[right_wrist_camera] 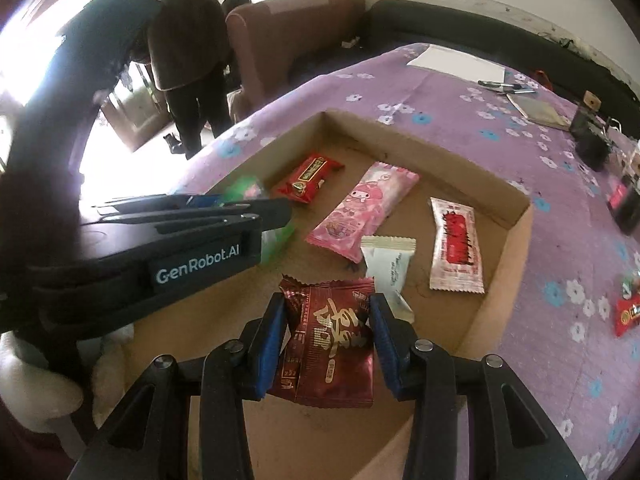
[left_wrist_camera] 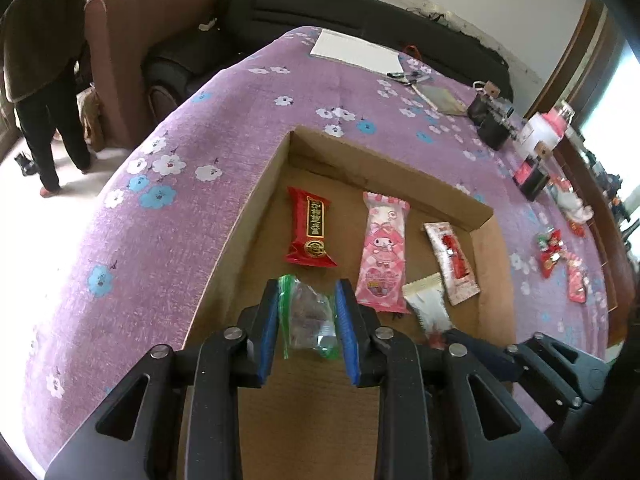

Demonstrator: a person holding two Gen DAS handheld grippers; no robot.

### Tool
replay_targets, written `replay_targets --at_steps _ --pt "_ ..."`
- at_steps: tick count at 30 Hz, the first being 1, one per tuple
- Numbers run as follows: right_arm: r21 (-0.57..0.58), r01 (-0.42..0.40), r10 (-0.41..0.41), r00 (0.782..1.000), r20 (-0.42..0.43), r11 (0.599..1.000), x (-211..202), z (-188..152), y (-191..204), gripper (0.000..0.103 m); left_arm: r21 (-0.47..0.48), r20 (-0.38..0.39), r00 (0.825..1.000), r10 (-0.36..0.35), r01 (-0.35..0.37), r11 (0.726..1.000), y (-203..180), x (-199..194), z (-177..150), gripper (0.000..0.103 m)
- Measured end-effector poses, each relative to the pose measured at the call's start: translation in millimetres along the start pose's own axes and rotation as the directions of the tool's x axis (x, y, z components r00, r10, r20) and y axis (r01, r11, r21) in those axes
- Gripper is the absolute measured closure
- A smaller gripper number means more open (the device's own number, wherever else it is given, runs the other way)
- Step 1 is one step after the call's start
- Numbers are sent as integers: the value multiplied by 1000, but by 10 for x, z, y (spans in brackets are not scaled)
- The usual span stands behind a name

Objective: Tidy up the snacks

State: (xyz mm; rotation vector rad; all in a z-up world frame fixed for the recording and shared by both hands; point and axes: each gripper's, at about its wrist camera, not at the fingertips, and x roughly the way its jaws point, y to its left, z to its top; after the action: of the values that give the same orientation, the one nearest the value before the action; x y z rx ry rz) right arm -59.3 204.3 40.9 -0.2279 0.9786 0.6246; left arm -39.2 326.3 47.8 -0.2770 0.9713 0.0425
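Observation:
A shallow cardboard box (left_wrist_camera: 256,200) (right_wrist_camera: 516,240) lies on the purple flowered table. In it lie a red packet (left_wrist_camera: 310,232) (right_wrist_camera: 310,178), a pink cartoon packet (left_wrist_camera: 382,256) (right_wrist_camera: 362,208), a white packet (left_wrist_camera: 428,308) (right_wrist_camera: 390,266) and a red-and-white packet (left_wrist_camera: 452,262) (right_wrist_camera: 456,246). My left gripper (left_wrist_camera: 307,296) is shut on a clear green-edged snack bag (left_wrist_camera: 306,318) over the box's near left part. My right gripper (right_wrist_camera: 328,306) is shut on a dark red snack packet (right_wrist_camera: 332,344) over the box's near side.
Loose red snacks (left_wrist_camera: 554,254) (right_wrist_camera: 628,312) lie on the tablecloth right of the box. Paper (left_wrist_camera: 356,50), pens, black gadgets (left_wrist_camera: 494,118) and jars stand at the far side. Sofas and people stand beyond the table's left edge.

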Motion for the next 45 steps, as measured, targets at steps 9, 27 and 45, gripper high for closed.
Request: replay_targets --at_steps 9,27,45 --pt "28 -45 42 995 92 999 -346 3 -77 53 -63 122 992 -42 50 997 -16 -525 -39 66" --pt "537 208 -342 925 163 817 -1526 -804 -2665 44 123 111 956 -272 259 958 -1312 -800 -740 43" --pt "452 360 -358 929 -92 816 -195 -48 -3081 78 85 66 973 -222 216 973 -1258 -631 -862 43"
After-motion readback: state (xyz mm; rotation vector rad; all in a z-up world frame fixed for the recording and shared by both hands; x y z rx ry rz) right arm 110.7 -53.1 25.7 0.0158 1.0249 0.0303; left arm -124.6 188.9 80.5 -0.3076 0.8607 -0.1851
